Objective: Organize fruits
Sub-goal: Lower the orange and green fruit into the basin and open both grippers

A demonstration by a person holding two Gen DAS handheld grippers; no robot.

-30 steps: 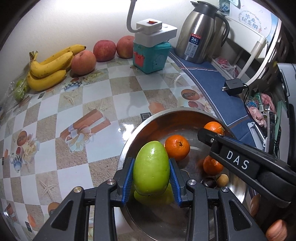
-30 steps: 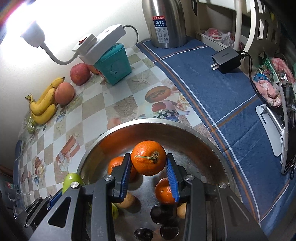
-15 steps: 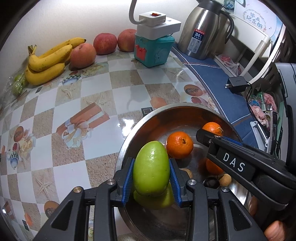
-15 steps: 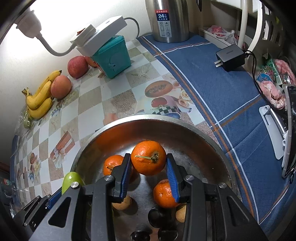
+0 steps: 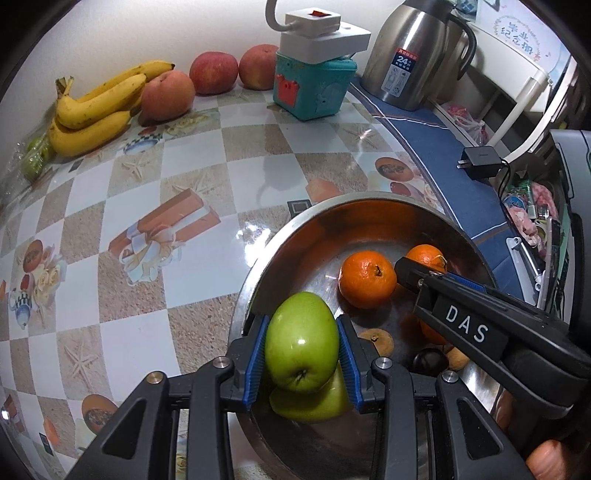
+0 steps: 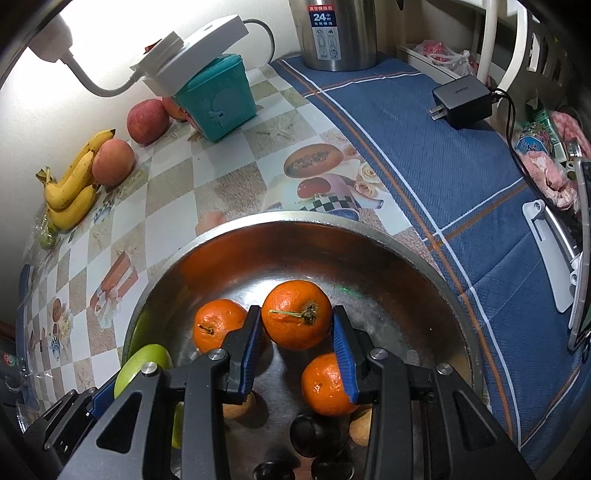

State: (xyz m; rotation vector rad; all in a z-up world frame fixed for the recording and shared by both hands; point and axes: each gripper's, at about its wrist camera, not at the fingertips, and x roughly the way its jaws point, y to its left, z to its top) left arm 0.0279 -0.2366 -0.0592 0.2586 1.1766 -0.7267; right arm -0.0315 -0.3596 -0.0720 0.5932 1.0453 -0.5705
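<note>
The green apple [image 5: 302,341] sat clamped between the blue pads of the left gripper [image 5: 302,356], held above the near side of the steel bowl [image 5: 369,201] with a second green fruit [image 5: 314,404] just beneath it. The right gripper [image 6: 297,338] was closed on a mandarin [image 6: 296,314] (stem facing the camera) above the bowl's middle, while two more mandarins [image 6: 218,328] and a few small brown and dark fruits [image 6: 306,430] lay on the bowl's floor.

The step in hand looked like sorting out of the bowl: both fruits were lifted and ready to travel. The next move probably called for carrying each to its own kind's place on the table without the two grippers crossing, since they were close together over the bowl.

Beyond the bowl, the glossy checkered tablecloth [image 5: 122,280] held bananas [image 5: 92,114] and three red apples [image 5: 168,95] along the wall, apart from the bowl. A teal box [image 5: 314,88] carried a white power strip [image 5: 325,35], beside a steel thermos [image 5: 413,55] on a blue cloth [image 6: 443,155] with a black charger [image 6: 463,99].
</note>
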